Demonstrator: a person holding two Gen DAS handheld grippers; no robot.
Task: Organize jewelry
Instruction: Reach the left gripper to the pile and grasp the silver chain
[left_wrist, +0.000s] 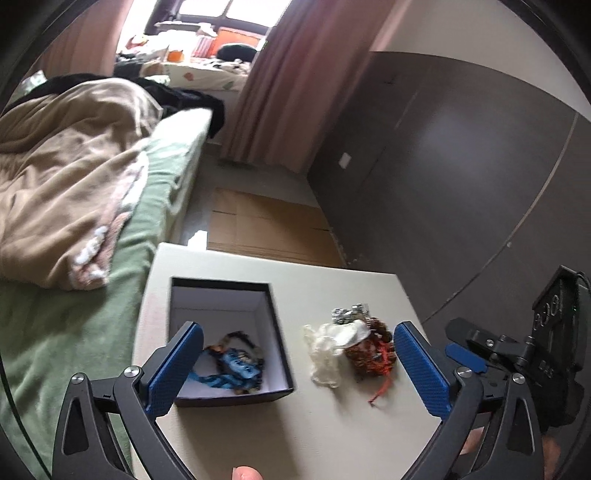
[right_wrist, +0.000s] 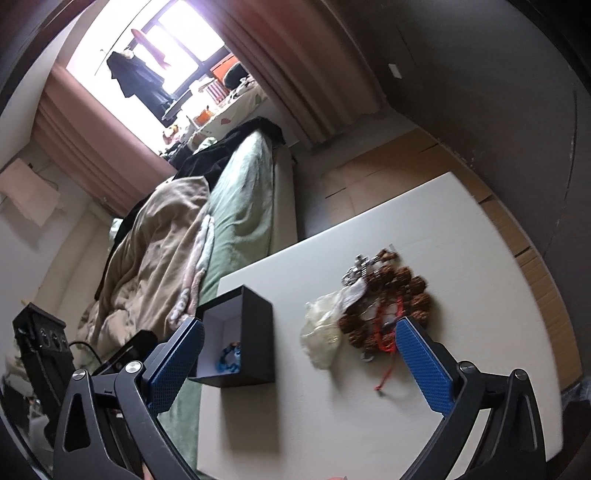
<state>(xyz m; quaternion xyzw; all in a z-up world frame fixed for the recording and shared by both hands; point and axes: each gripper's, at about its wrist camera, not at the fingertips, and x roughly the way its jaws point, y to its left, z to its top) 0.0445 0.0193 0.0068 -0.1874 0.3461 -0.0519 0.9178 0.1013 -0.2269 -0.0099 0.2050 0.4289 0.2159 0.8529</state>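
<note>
Right claw (right_wrist: 299, 362), jaws spread and empty, hovers nearest the jewelry pile (right_wrist: 373, 314) on the surface (right_wrist: 461, 229). Left claw (left_wrist: 299, 369), likewise spread, overlooks the black box (left_wrist: 229, 339) leftward holding a blue bracelet (left_wrist: 236, 369).

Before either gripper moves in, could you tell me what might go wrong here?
The jewelry pile looks tangled: lifting the red cord may drag the brown beads and white piece along. The open box sits near the table edge beside the bed; a nudge could tip it off.
</note>
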